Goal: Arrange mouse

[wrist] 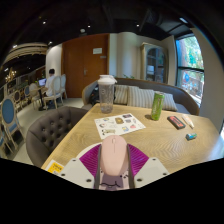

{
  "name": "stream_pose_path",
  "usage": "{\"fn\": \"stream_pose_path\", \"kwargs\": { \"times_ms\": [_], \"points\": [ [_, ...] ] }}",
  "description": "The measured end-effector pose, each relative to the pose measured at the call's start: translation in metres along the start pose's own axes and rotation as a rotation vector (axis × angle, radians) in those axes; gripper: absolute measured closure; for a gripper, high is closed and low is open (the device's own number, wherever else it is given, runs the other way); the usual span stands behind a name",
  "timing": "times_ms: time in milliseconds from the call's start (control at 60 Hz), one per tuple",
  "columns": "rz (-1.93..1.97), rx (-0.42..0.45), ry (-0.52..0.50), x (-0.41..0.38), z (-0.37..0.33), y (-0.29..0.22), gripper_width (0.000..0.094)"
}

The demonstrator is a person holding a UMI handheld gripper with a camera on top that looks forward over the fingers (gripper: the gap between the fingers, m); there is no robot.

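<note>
A pale pink computer mouse (113, 158) sits between my two fingers, with the magenta pads (88, 158) pressed against both of its sides. My gripper (113, 165) is shut on the mouse and holds it just above the near edge of the light wooden table (150, 138). The mouse points away from me along the fingers. Its underside is hidden.
On the table beyond the fingers lie a printed sheet (119, 125), a clear lidded jar (106, 94), a green carton (157, 105), a small dark box (176, 122) and a teal pen (189, 123). A grey armchair (50, 128) stands to the left.
</note>
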State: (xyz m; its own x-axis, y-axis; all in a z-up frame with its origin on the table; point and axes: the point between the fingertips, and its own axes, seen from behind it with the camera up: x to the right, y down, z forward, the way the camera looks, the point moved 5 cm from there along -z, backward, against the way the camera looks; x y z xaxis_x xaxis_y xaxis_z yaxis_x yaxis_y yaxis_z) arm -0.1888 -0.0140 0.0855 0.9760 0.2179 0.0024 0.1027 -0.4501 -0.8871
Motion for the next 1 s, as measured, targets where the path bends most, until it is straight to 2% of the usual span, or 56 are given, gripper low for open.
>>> {"fn": "stream_pose_path", "kwargs": {
  "times_ms": [150,267,283,317,417,450,467,483,517,567,633,833,1000],
  "points": [
    [-0.014,-0.043,0.080,-0.010,0.010,0.031,0.0546],
    [0.050,-0.120,0.068,-0.014,0.023,0.057,0.0537],
    [0.065,-0.133,0.067,-0.012,0.025,0.062,0.0518],
    [0.084,-0.101,0.067,-0.011,0.025,0.059,0.0500],
    [0.070,-0.133,0.044,-0.011,0.024,0.060,0.0427],
    [0.042,-0.144,0.019,-0.013,0.023,0.061,0.0359],
    [0.026,-0.147,0.002,-0.014,0.022,0.061,0.0295],
    [0.015,-0.151,-0.011,-0.015,0.021,0.060,0.0181],
    [0.002,-0.147,-0.032,-0.014,0.017,0.060,0.0071],
    [-0.010,-0.127,-0.057,-0.013,0.008,0.058,0.0116],
    [-0.029,-0.096,-0.071,-0.006,-0.010,0.055,0.0083],
    [0.014,-0.008,-0.198,0.023,-0.083,0.058,0.0081],
    [0.100,0.054,-0.234,0.083,-0.135,0.076,0.0094]
  ]
}}
